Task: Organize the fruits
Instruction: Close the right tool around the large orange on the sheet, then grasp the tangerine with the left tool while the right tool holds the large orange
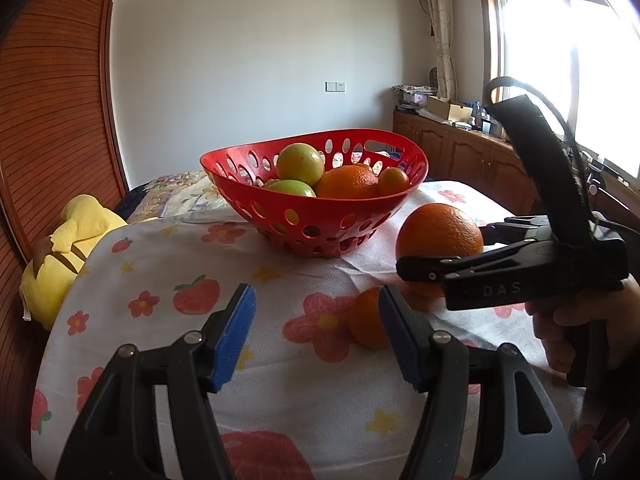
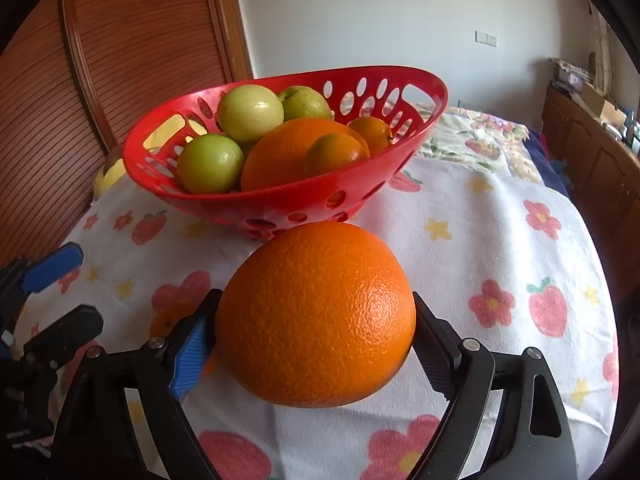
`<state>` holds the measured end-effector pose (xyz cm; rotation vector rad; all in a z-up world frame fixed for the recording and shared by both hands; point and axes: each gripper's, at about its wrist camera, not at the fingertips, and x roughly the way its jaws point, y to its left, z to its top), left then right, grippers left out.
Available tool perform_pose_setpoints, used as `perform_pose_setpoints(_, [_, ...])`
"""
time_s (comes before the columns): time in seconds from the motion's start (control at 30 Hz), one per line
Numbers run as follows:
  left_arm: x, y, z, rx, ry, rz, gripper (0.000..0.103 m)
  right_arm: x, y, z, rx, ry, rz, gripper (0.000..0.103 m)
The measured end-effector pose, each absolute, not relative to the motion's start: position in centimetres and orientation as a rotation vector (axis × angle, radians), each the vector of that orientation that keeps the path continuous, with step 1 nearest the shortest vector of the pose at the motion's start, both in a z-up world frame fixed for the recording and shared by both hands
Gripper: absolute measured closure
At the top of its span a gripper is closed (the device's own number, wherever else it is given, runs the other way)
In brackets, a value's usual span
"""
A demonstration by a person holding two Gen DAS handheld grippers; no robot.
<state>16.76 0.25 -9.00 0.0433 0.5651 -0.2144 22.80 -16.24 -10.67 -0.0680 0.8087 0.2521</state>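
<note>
A red perforated basket (image 1: 316, 216) (image 2: 280, 200) stands on the flowered cloth, holding green fruits, a large orange and small oranges. In front of it, my right gripper (image 2: 316, 300) (image 1: 444, 252) is shut on a big orange (image 2: 316, 320) (image 1: 440, 228), with a pad pressed on each side. Whether the orange rests on the cloth or hangs just above it I cannot tell. My left gripper (image 1: 318, 300) (image 2: 68, 292) is open with nothing gripped. A small orange (image 1: 366, 320) (image 2: 166, 320) lies on the cloth just beyond its tips, partly hidden by its right finger.
The cloth-covered table (image 1: 280, 400) curves away at its left and near edges. A yellow plush toy (image 1: 60, 256) lies past the left edge, by a louvred wooden door (image 1: 52, 120). A wooden cabinet (image 1: 460, 152) runs under the window. A hand (image 1: 568, 320) holds the right gripper.
</note>
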Motion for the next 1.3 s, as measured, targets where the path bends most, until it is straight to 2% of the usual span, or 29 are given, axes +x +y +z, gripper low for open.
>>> perform_pose_setpoints(0.13, [17.0,0.1,-9.1,0.052,0.585,-0.230,0.034,21.7,-16.8,-10.6,-0.056,0.811,0.258,0.014])
perform_pose_setpoints(0.7, [18.6,-2.5,-9.3,0.090,0.699,-0.288,0.033,16.3,-18.5,-10.2,-0.067,0.788,0.262,0.014])
perform_pose_setpoints(1.3, [21.2,-3.8,-11.3,0.117,0.822,-0.328,0.034,15.2,-18.4,-11.0,-0.110,0.760,0.243,0.013])
